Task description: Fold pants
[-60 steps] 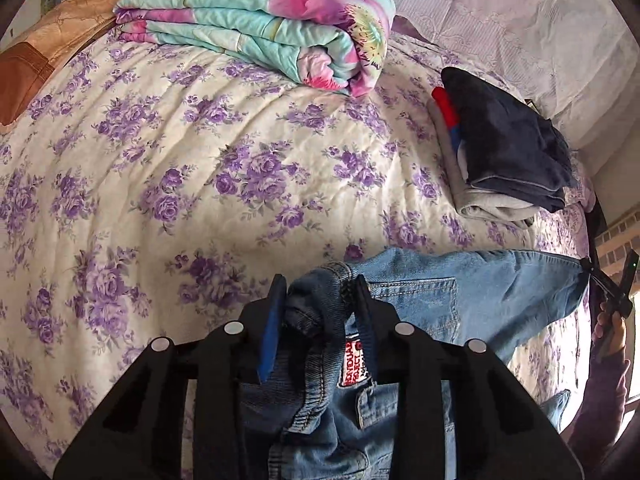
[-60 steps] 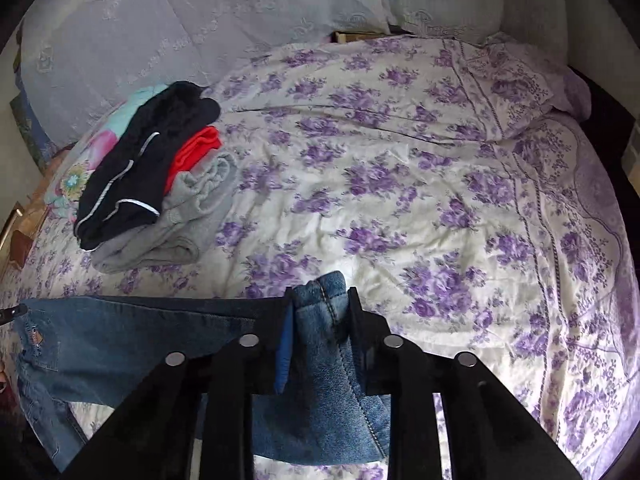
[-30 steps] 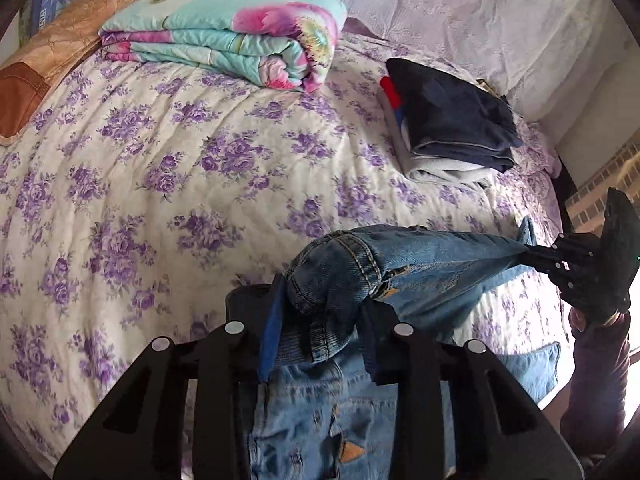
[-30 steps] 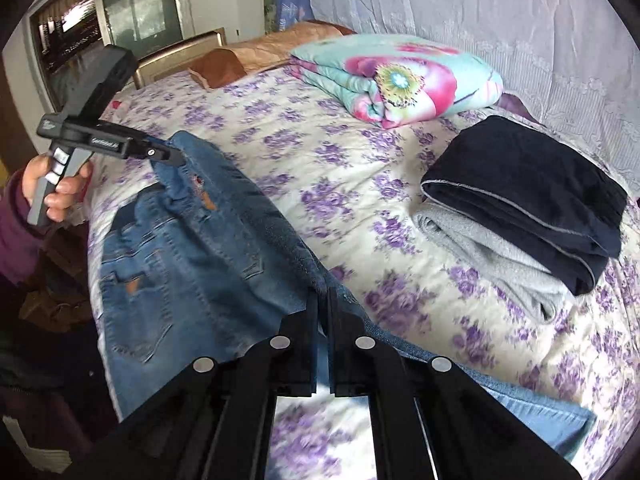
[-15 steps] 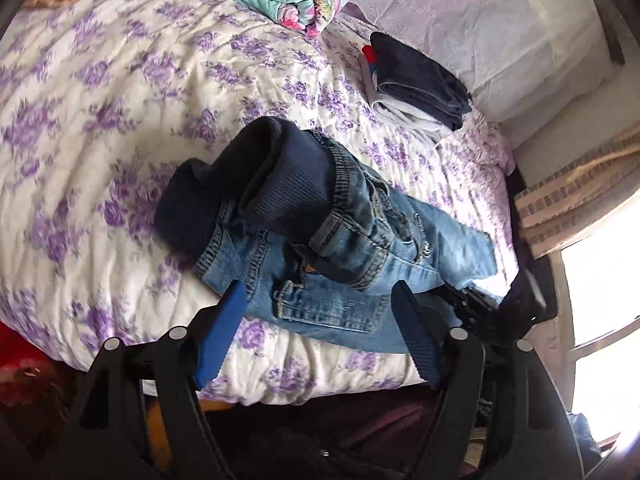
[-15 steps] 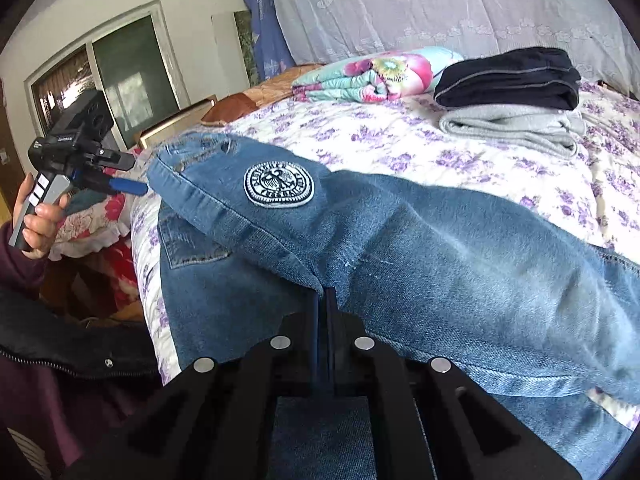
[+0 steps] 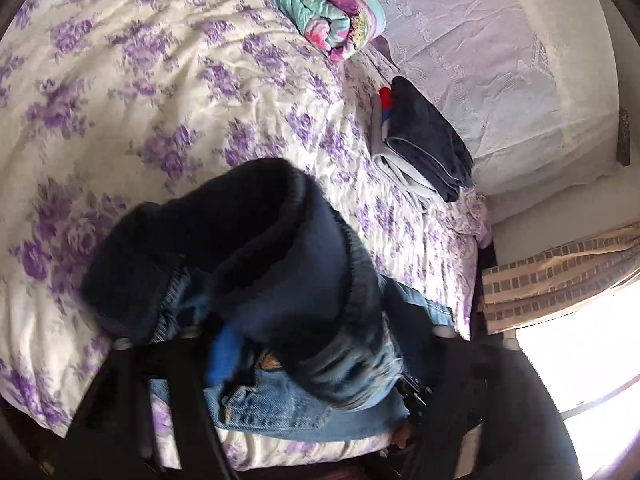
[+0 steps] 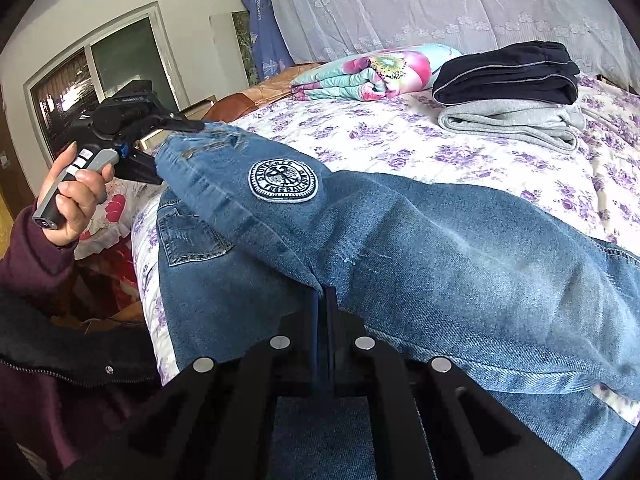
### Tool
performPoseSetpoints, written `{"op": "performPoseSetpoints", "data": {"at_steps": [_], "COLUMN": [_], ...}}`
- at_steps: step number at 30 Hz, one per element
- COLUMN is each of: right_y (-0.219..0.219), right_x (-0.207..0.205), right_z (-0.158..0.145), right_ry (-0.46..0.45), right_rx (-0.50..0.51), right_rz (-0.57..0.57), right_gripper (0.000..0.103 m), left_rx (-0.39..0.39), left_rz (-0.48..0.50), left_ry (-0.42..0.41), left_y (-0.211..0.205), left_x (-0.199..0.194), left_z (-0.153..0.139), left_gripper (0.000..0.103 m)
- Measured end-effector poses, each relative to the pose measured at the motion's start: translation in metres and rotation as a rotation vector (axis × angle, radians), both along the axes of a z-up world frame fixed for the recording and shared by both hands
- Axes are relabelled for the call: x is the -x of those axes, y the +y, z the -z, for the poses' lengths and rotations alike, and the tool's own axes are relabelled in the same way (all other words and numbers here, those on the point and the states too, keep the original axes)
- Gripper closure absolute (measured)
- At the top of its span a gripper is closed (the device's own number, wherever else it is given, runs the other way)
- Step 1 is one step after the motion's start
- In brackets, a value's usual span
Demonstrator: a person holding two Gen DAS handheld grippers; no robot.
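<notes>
At the bottom centre of the right wrist view, the right gripper [image 8: 325, 300] is pinching an edge of the jeans [image 8: 440, 248] between fingers nearly shut, probably to pin that edge. Further up at left, the left gripper [image 8: 160, 148] is meeting the waistband; whether its fingers are clamping or spread, I cannot tell. The jeans are lying along the near edge of the bed [image 8: 400, 136], so room is opening toward the folded clothes [image 8: 508, 96] and quilt [image 8: 372, 72] beyond.

Floral quilt [image 8: 372, 70], folded clothes [image 8: 508, 92]
</notes>
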State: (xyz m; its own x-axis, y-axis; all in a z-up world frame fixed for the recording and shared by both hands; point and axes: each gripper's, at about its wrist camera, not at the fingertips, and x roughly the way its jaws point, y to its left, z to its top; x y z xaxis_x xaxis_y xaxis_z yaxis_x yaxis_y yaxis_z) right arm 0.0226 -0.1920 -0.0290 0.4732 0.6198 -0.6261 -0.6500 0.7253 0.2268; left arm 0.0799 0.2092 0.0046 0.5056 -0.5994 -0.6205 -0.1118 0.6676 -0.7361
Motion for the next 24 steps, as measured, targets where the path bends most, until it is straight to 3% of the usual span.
{"op": "performPoseSetpoints", "data": {"at_steps": [4,8,12,15,20,24], "right_y": [0.001,-0.007,0.002,0.015,0.016,0.024], "right_x": [0.004,0.009,0.028,0.039,0.033,0.042], "right_z": [-0.006,-0.02,-0.038,-0.041,-0.013,-0.006], "right_ry": [-0.023,-0.011,-0.035,-0.067,0.026,0.012], "right_rx": [0.002,-0.087,-0.132,-0.101,-0.072,-0.028], "right_rz": [0.005,0.003,-0.101,-0.16,-0.151,-0.164], "right_gripper": [0.099,0.099,0.098,0.098,0.099,0.099], "left_rx": [-0.058,-0.086,-0.143,-0.155,-0.203,-0.226], "left_rz": [-0.007,0.003,-0.009,0.003,0.008,-0.015], "left_ry": [-0.034,-0.093,-0.098,-0.082,-0.063,-0.061], "left_y": [-0.004,0.001,0.022,0.034,0.025,0.028], "left_x": [0.005,0.029,0.043,0.044,0.057,0.064], "left_z": [-0.008,-0.024,-0.03,-0.024,-0.003,0.015], "left_gripper": [0.069,0.07,0.07,0.07,0.07,0.071]}}
